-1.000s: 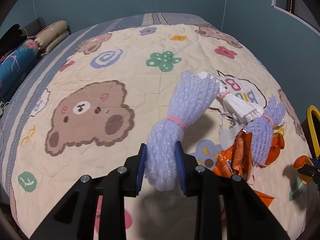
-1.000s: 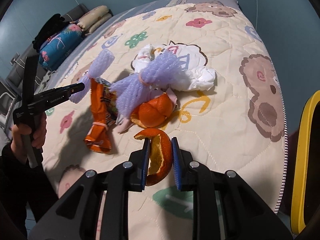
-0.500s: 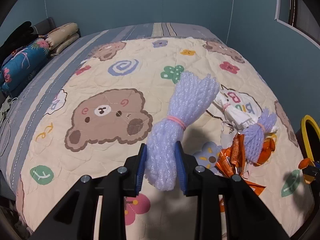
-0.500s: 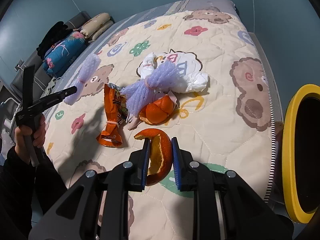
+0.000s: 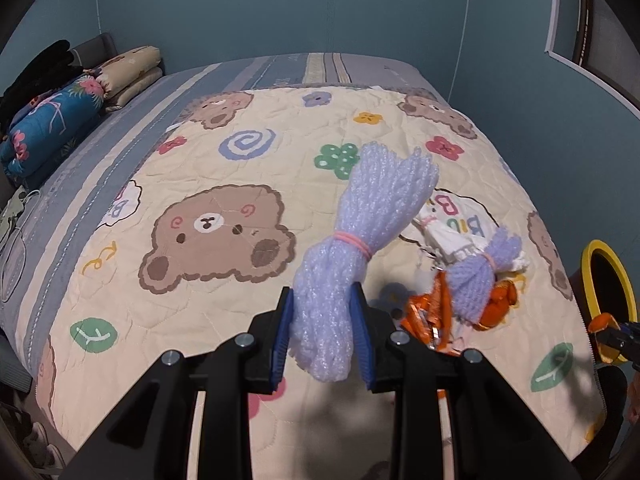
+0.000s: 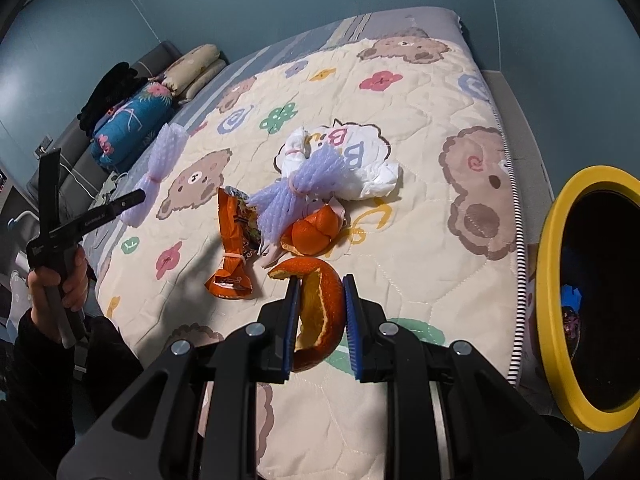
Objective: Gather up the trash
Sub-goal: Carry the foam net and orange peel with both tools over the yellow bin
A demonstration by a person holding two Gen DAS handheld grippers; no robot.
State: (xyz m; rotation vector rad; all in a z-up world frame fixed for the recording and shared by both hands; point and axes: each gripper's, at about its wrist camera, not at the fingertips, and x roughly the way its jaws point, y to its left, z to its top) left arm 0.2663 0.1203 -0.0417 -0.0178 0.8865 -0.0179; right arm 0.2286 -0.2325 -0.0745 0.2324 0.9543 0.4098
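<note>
My left gripper (image 5: 323,328) is shut on a bundle of lilac foam netting (image 5: 360,248) tied with a pink band, held above the bed; it also shows in the right wrist view (image 6: 156,176). My right gripper (image 6: 320,312) is shut on a curved piece of orange peel (image 6: 318,312), held over the quilt's near edge. On the quilt lie a second lilac foam bundle (image 6: 296,196), an orange snack wrapper (image 6: 232,248), more orange peel (image 6: 314,232) and a crumpled white bag (image 6: 368,176). The yellow-rimmed bin (image 6: 552,288) stands to the right of the bed.
The bed has a cream bear-print quilt (image 5: 208,184). Folded pillows and a blue floral bolster (image 5: 48,120) lie at the far left. Teal walls (image 5: 320,12) close the room. The bin also shows at the right edge of the left wrist view (image 5: 624,280).
Both grippers have pulled back and up from the bed with their loads. The bin has come further into the right wrist view. The trash pile on the quilt has not moved.
</note>
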